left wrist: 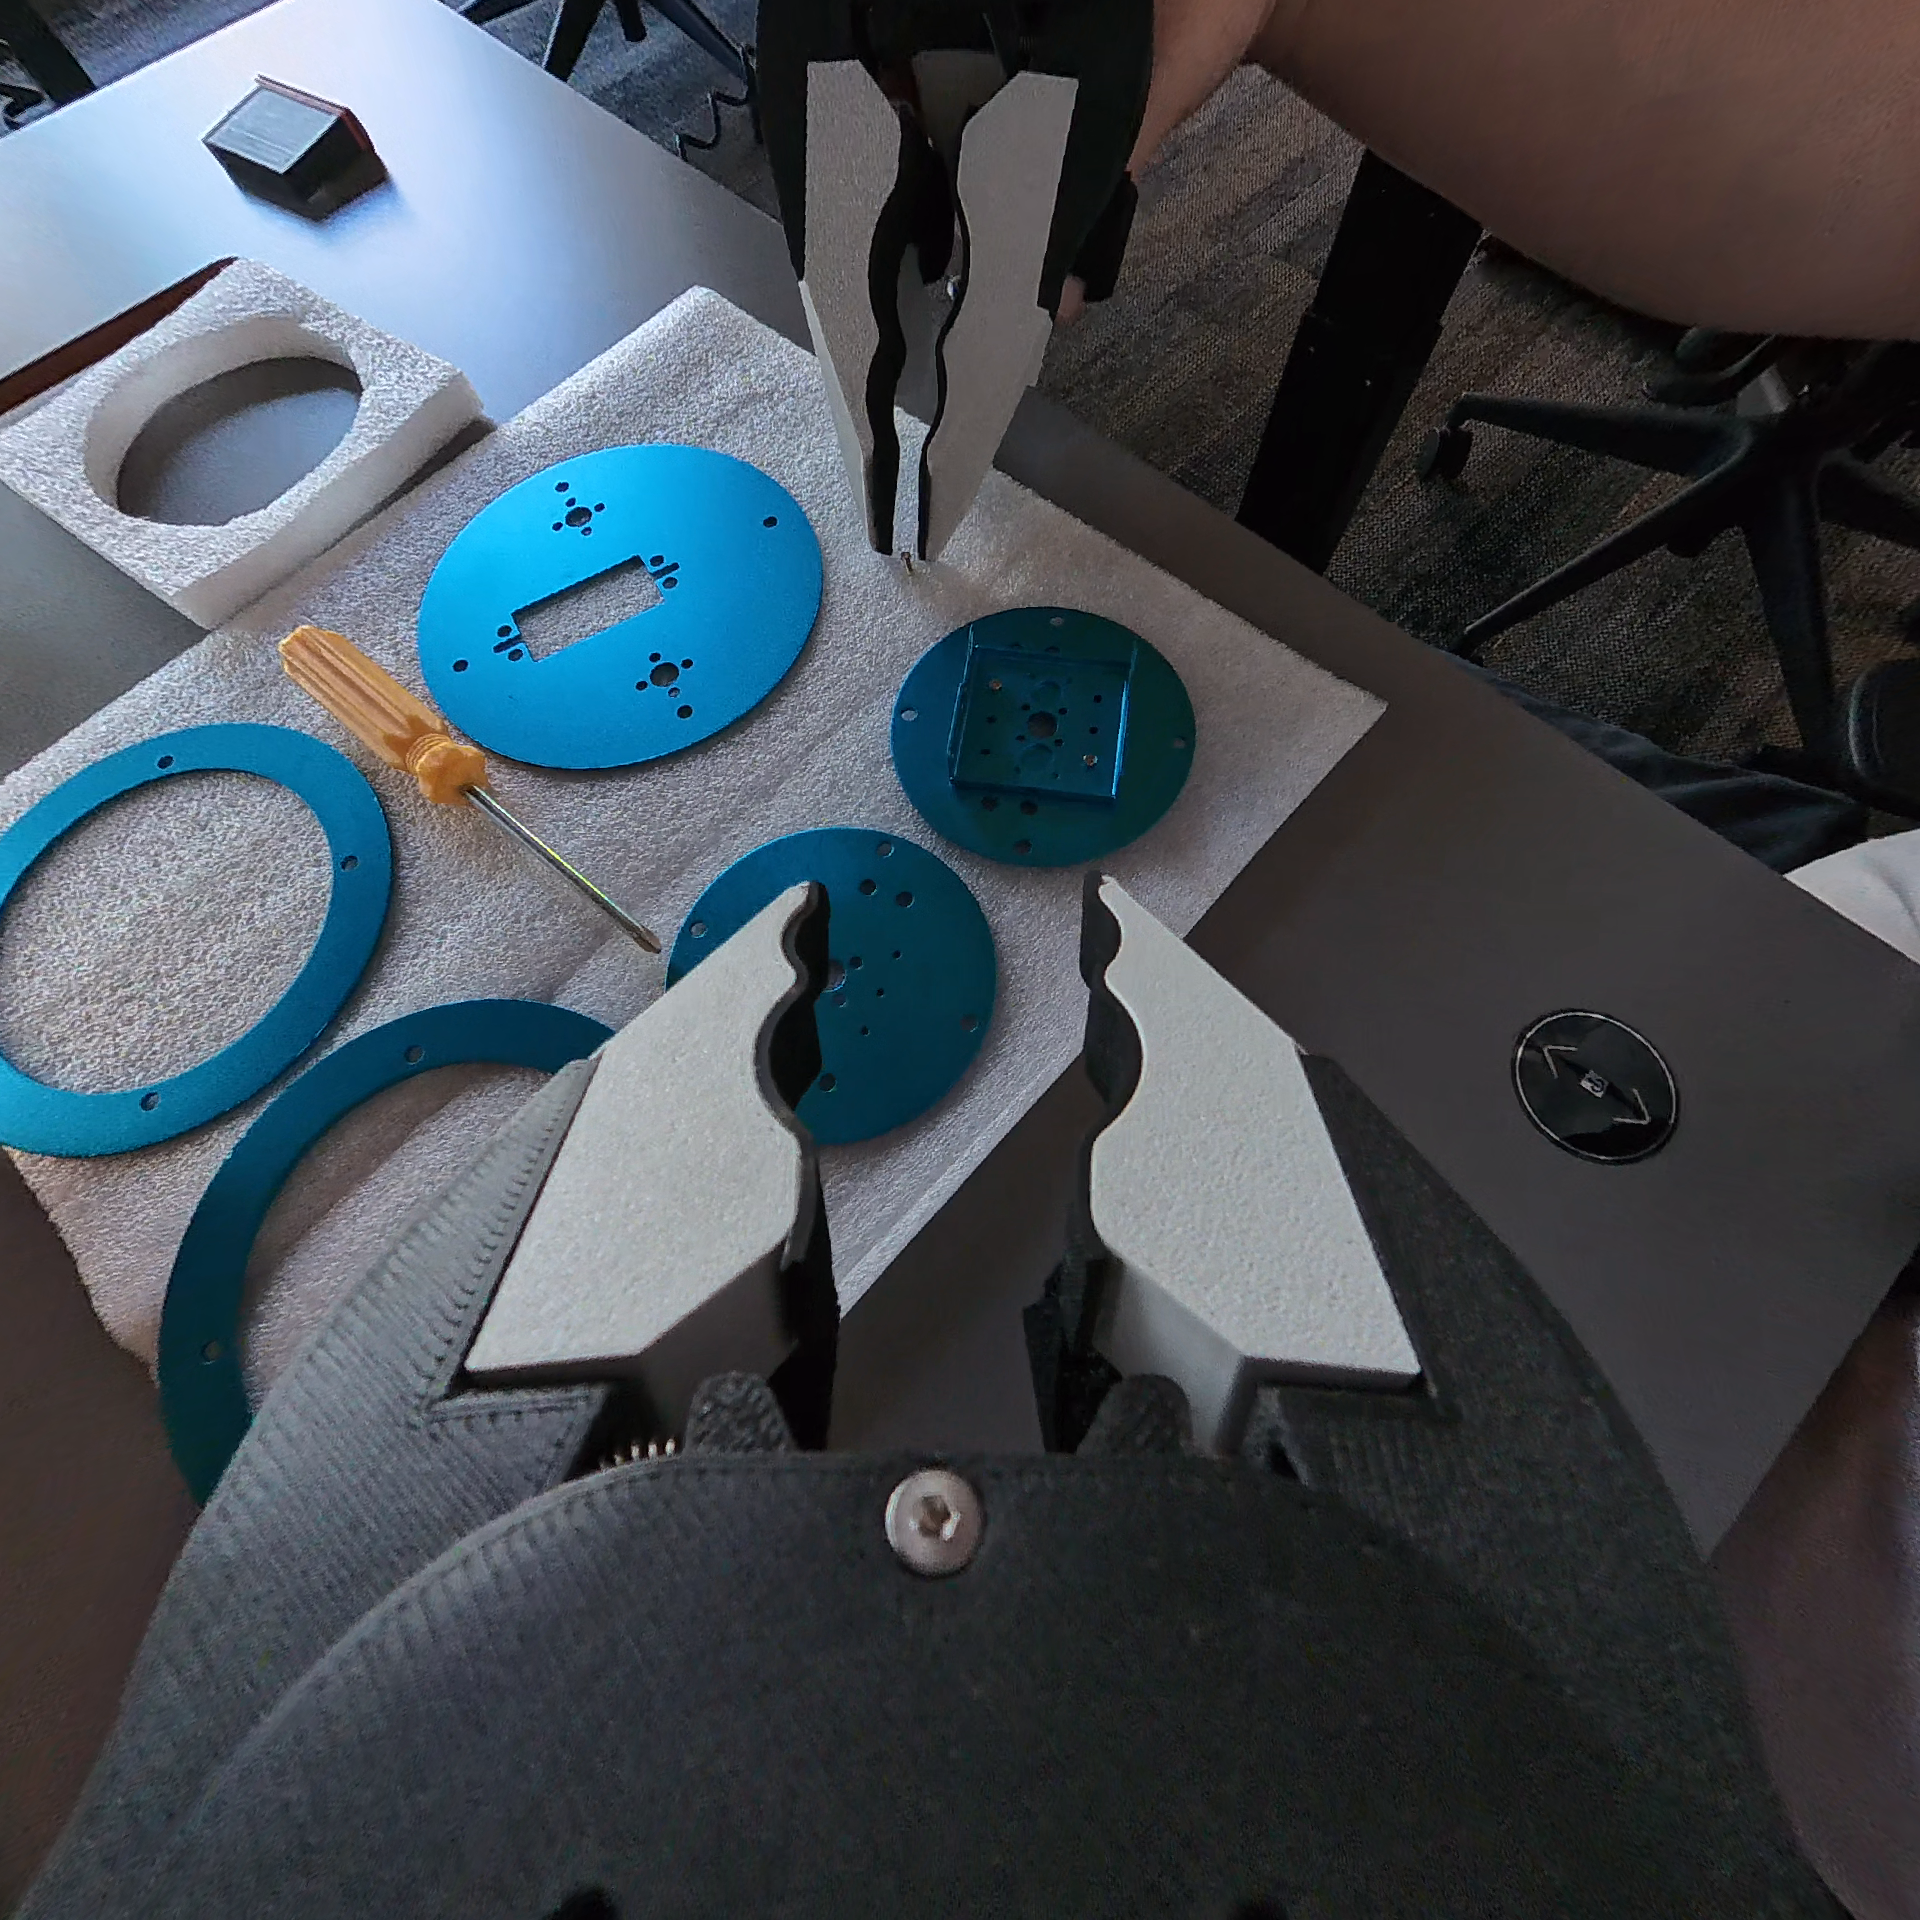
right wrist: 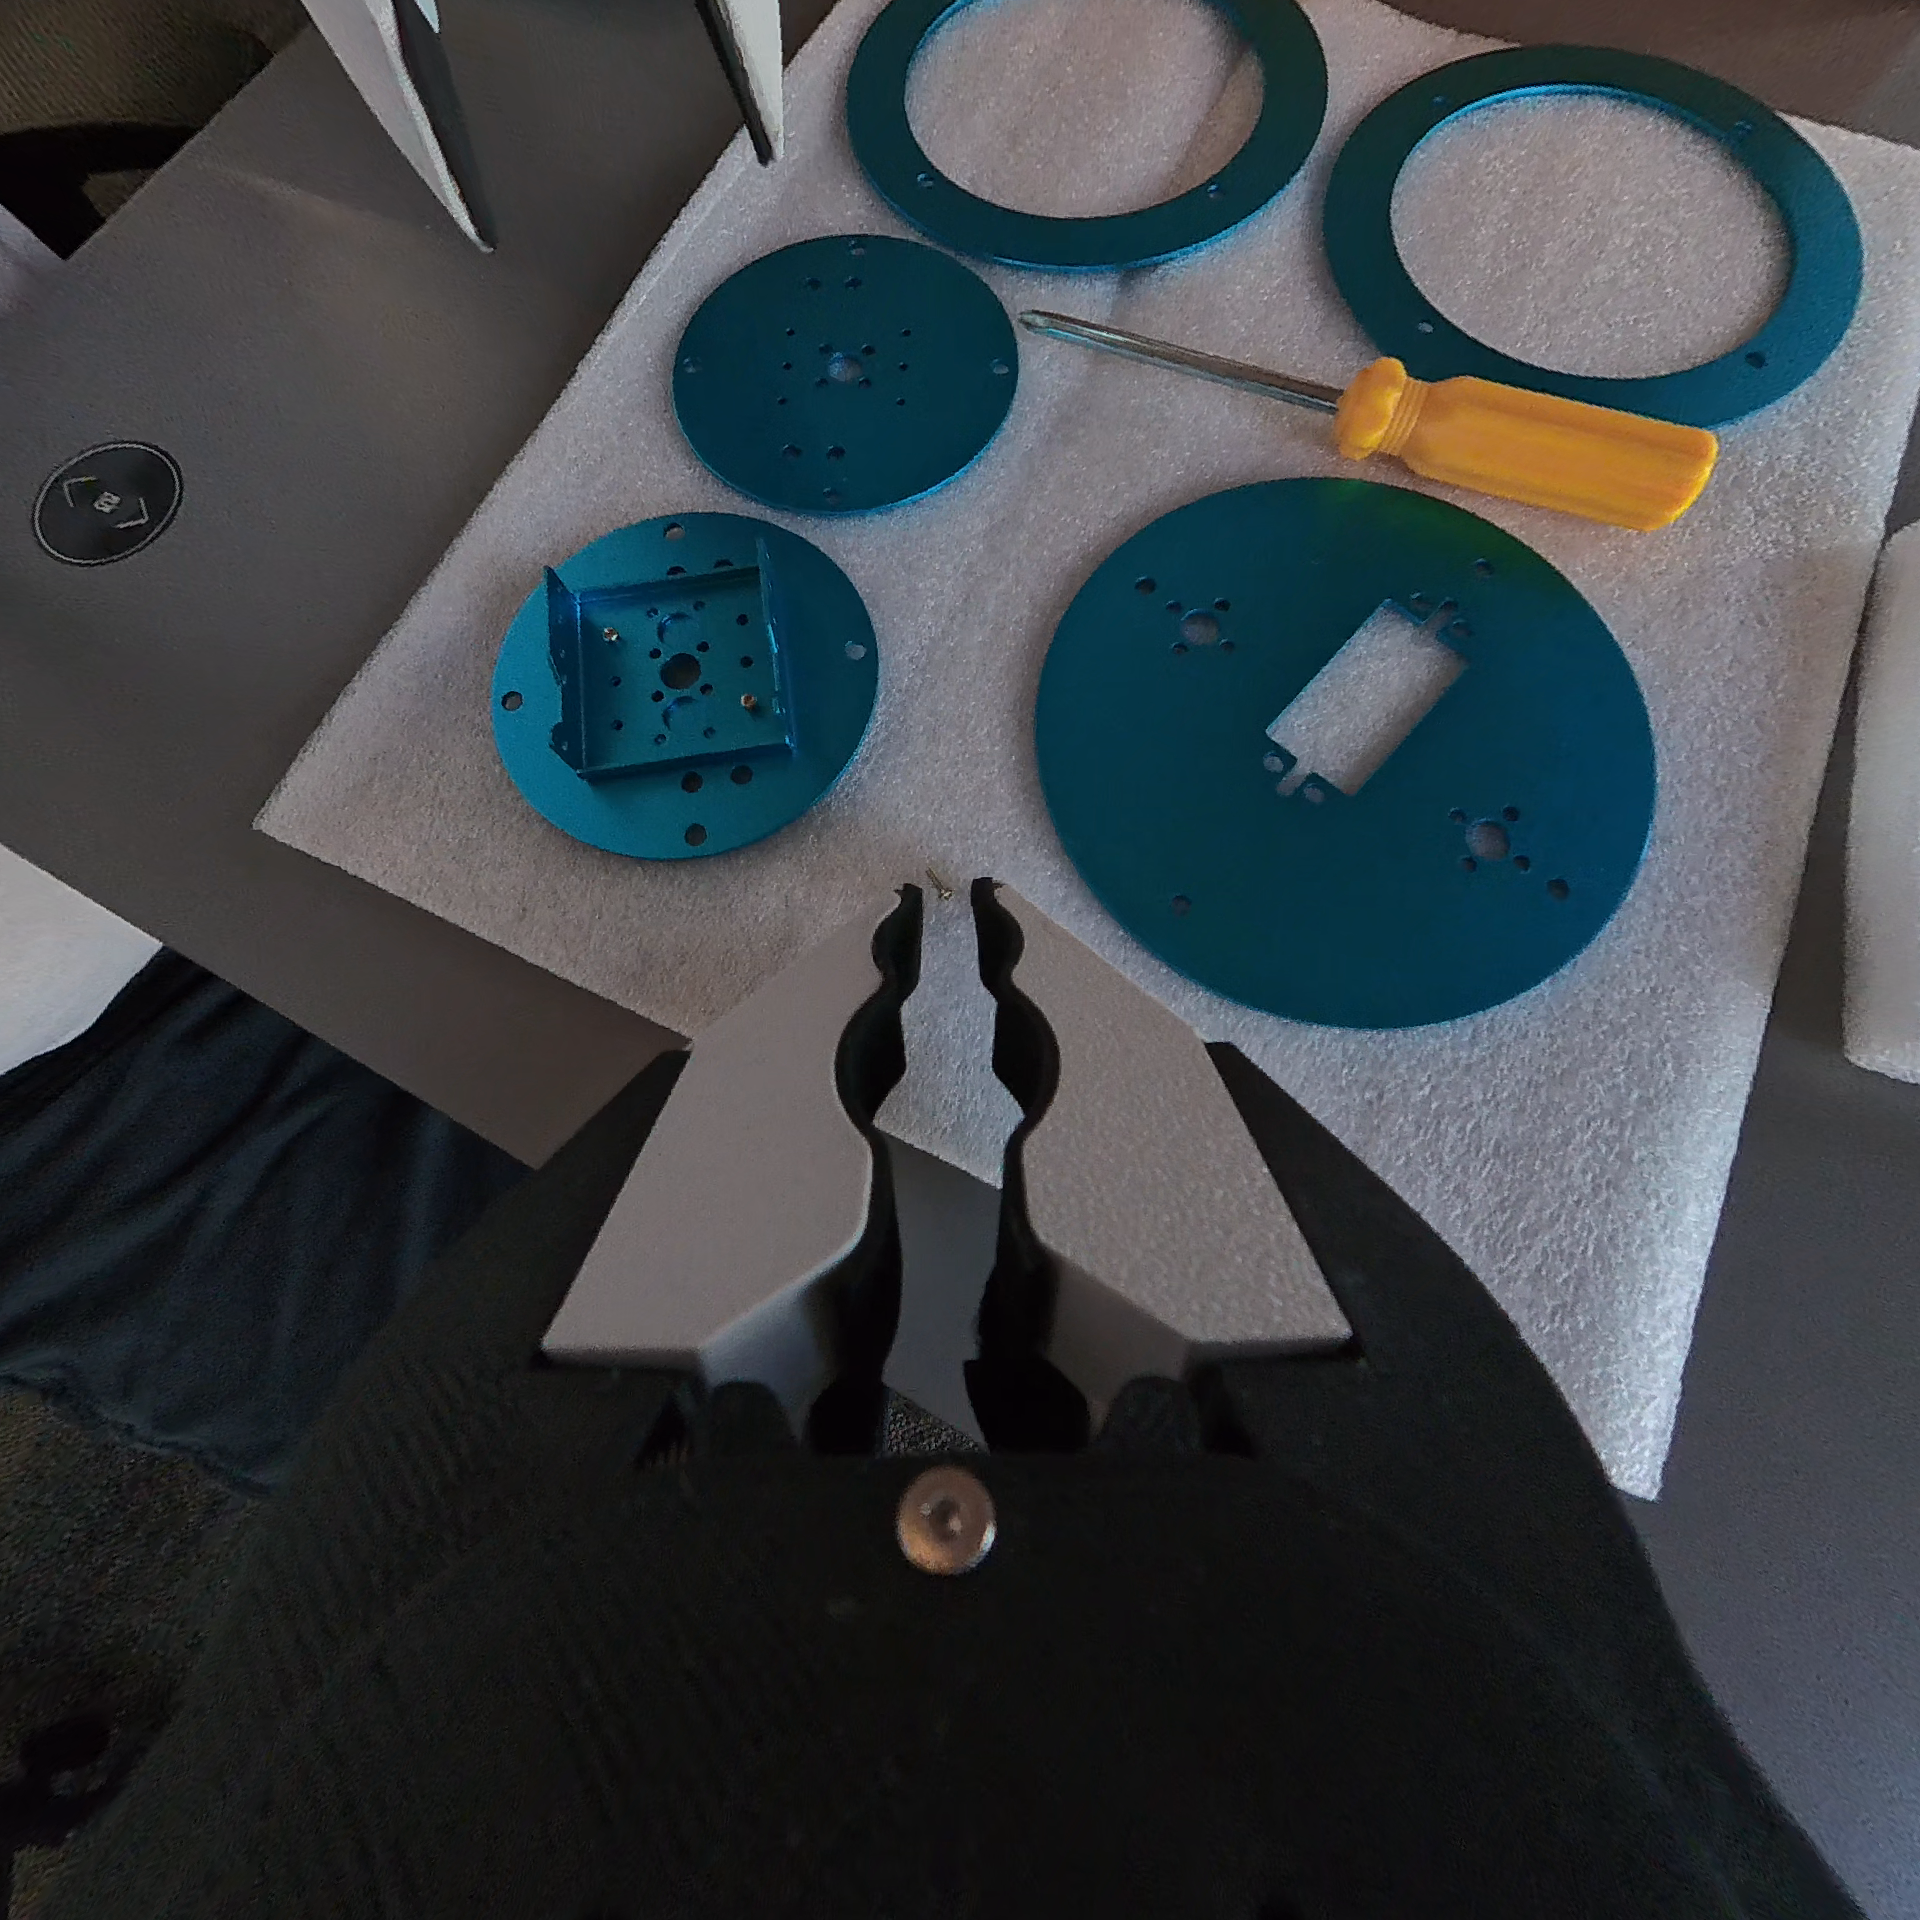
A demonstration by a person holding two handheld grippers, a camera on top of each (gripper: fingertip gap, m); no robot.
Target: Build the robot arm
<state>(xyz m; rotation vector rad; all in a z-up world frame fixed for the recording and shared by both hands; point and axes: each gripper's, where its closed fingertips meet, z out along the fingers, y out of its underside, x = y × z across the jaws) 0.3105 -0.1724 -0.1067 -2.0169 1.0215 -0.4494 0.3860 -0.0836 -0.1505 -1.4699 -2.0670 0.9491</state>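
Blue metal parts lie on a white foam sheet (left wrist: 727, 395) (right wrist: 1351, 1143). My left gripper (left wrist: 956, 894) is open and empty, hovering over a small drilled disc (left wrist: 904, 997) (right wrist: 842, 374). My right gripper (right wrist: 945, 891) (left wrist: 902, 551) stands slightly open, tips down on the foam either side of a tiny screw (right wrist: 940, 883) (left wrist: 909, 558). Close by are a disc with a square bracket (right wrist: 686, 686) (left wrist: 1039, 732) and a large disc with a rectangular cutout (right wrist: 1340, 748) (left wrist: 618, 603). A yellow-handled screwdriver (left wrist: 384, 707) (right wrist: 1527, 447) and two rings (left wrist: 208, 748) (left wrist: 312, 1122) lie beyond.
A closed grey laptop (left wrist: 1558, 935) (right wrist: 260, 416) lies under the sheet's edge beside the bracket disc. A white foam block with a round cutout (left wrist: 62, 457) and a small black box (left wrist: 296, 145) sit on the table farther off. An office chair (left wrist: 1714, 447) stands past the table edge. Tip to tip, the grippers are about 12 cm apart. The small drilled disc (right wrist: 842, 374) is about 4 cm from my left fingertips and 12 cm from my right.
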